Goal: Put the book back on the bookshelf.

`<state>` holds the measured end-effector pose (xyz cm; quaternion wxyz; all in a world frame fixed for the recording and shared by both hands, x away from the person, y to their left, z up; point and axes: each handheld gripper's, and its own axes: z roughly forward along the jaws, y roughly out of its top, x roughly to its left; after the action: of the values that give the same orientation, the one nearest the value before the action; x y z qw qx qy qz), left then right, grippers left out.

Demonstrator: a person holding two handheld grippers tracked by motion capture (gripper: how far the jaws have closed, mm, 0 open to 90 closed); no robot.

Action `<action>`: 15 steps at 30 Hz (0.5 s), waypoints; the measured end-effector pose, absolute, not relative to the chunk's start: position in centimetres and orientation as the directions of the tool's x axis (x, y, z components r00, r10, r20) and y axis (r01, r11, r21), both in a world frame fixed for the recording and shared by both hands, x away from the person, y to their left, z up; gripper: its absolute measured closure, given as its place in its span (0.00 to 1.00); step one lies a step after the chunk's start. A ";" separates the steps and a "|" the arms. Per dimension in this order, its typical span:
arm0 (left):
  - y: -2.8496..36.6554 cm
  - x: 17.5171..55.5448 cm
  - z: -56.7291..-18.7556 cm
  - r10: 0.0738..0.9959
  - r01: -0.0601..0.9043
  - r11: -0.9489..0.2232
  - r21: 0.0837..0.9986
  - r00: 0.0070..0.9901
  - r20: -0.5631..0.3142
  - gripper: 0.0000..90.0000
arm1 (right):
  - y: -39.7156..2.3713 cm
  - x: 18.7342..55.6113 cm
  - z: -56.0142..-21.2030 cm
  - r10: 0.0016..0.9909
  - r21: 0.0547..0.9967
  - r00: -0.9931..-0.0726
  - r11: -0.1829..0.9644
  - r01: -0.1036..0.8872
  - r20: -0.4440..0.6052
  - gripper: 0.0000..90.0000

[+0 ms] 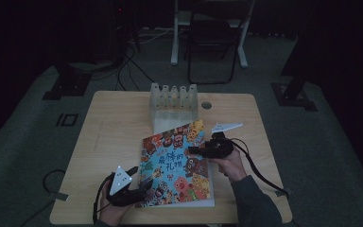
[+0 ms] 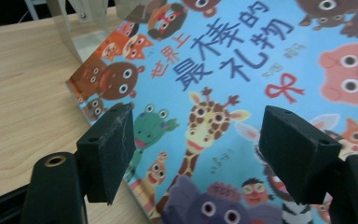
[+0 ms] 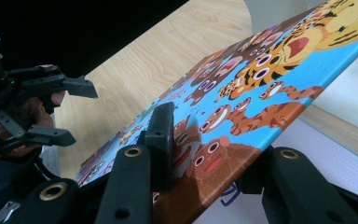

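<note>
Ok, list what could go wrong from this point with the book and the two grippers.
1. The right gripper pinches only the edge of the picture book's lifted cover; it may slip free and drop.
2. The left gripper stands open over the book's near corner without gripping, so the book could slide on the table.
3. Lifted further, the cover might knock the clear rack behind it.
</note>
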<state>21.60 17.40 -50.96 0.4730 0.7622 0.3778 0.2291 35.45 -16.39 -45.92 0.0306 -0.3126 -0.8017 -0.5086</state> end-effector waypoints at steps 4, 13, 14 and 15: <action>18.0 22.2 -51.0 0.794 0.388 -0.260 0.884 0.607 -0.033 0.32 | -16.7 35.1 -45.5 0.473 0.809 -0.810 0.285 0.514 0.348 0.72; 18.8 23.2 -51.1 0.808 0.437 -0.242 0.866 0.585 -0.070 0.40 | -17.0 34.5 -45.0 0.473 0.830 -0.822 0.281 0.481 0.316 0.73; 19.0 23.4 -51.0 0.806 0.440 -0.233 0.867 0.586 -0.081 0.40 | -17.1 34.4 -45.0 0.475 0.834 -0.823 0.279 0.477 0.312 0.73; 19.1 23.4 -51.0 0.805 0.442 -0.230 0.867 0.587 -0.085 0.40 | -17.1 34.3 -44.9 0.478 0.842 -0.824 0.270 0.468 0.304 0.74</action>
<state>23.43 19.07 -51.02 0.4651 0.7596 0.4105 0.1955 34.28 -17.13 -44.86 -0.0050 -0.2966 -0.7969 -0.5263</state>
